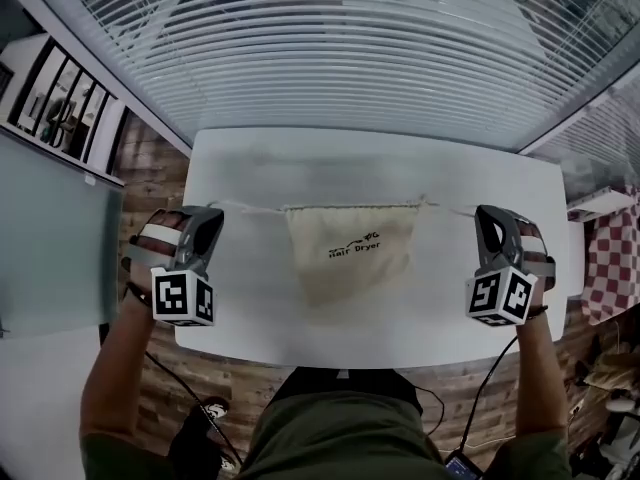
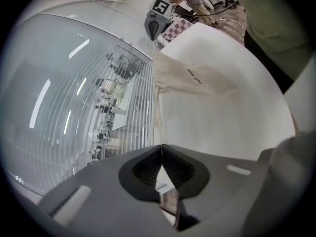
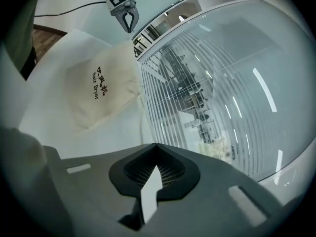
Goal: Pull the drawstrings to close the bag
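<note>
Slatted blinds (image 1: 350,48) fill the whole far side, behind the white worktop (image 1: 300,168). Wood floor (image 1: 160,158) shows at the left edge and below the near edge.

A cream fabric bag (image 1: 352,258) lies flat about mid-worktop, printed "Hair Dryer" in dark letters. Its mouth faces the blinds side and its bottom points toward the person. The top hem looks puckered along its width. The bag also shows in the left gripper view (image 2: 197,80) and in the right gripper view (image 3: 101,95).

The left tongs (image 1: 216,211) are at the worktop's left edge and the right tongs (image 1: 481,214) at its right edge, well apart, with the bag between them. Each carries a marker cube on the near end.

In the left gripper view the left tongs (image 2: 161,147) have their tips pressed together. In the right gripper view the right tongs (image 3: 155,146) are the same, tips meeting.

The left drawstring (image 1: 250,208) runs in a straight line from the bag's top left corner to the left tongs. The right drawstring (image 1: 450,209) runs likewise from the top right corner to the right tongs. Each cord is thin and faint right at the tips, so the pinch is probable, not crisp. Both cords sit level with the bag's hem.
</note>
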`<state>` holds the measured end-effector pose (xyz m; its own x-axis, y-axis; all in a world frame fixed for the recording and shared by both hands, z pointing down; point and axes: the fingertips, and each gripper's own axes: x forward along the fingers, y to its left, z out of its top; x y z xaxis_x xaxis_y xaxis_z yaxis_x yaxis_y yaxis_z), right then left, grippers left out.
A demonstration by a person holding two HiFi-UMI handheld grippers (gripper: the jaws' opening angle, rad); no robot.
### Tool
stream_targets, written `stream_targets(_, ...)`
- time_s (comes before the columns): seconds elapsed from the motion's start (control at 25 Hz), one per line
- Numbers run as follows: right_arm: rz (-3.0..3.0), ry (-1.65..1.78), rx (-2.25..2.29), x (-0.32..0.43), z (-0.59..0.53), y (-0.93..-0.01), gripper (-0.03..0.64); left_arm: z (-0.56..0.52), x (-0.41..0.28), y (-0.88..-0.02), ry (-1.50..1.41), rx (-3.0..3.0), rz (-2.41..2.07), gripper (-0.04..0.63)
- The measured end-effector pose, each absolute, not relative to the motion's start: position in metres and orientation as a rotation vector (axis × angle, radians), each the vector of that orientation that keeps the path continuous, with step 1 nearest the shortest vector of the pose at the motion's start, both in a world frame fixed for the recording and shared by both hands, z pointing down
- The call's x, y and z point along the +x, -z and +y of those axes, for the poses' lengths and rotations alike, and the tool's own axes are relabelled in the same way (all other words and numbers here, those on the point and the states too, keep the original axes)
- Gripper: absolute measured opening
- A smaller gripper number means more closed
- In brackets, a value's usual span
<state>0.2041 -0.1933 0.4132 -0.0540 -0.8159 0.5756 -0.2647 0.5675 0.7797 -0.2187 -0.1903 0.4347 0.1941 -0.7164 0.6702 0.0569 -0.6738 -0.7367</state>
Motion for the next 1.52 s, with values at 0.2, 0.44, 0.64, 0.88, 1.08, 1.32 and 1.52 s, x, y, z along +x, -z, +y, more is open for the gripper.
stream_targets(0.2, -1.563, 0.583, 1.028, 0.227, -0.198, -0.389, 0.011, -0.201, -0.246, -0.408, 1.549, -1.739, 0.710, 0.009)
stream_targets(0.44, -1.523, 0.572, 1.112, 0.258, -0.202, -0.368, 0.011, -0.216, -0.269, -0.388, 1.565, -1.699, 0.843, 0.009)
stream_targets(0.64, -1.501, 0.549, 1.183, 0.282, -0.198, -0.358, 0.011, -0.218, -0.293, -0.376, 1.569, -1.699, 0.978, 0.009)
stream_targets(0.88, -1.481, 0.514, 1.267, 0.317, -0.188, -0.344, 0.011, -0.216, -0.305, -0.359, 1.536, -1.724, 1.114, 0.009)
stream_targets(1.08, -1.483, 0.503, 1.317, 0.326, -0.191, -0.329, 0.011, -0.224, -0.306, -0.345, 1.496, -1.755, 1.195, 0.009)
stream_targets(1.32, -1.559, 0.544, 1.382, 0.312, -0.194, -0.300, 0.012, -0.230, -0.285, -0.307, 1.262, -1.862, 1.331, 0.012)
stream_targets(1.52, -1.605, 0.592, 1.427, 0.298, -0.196, -0.279, 0.014, -0.234, -0.265, -0.281, 1.186, -1.822, 1.318, 0.014)
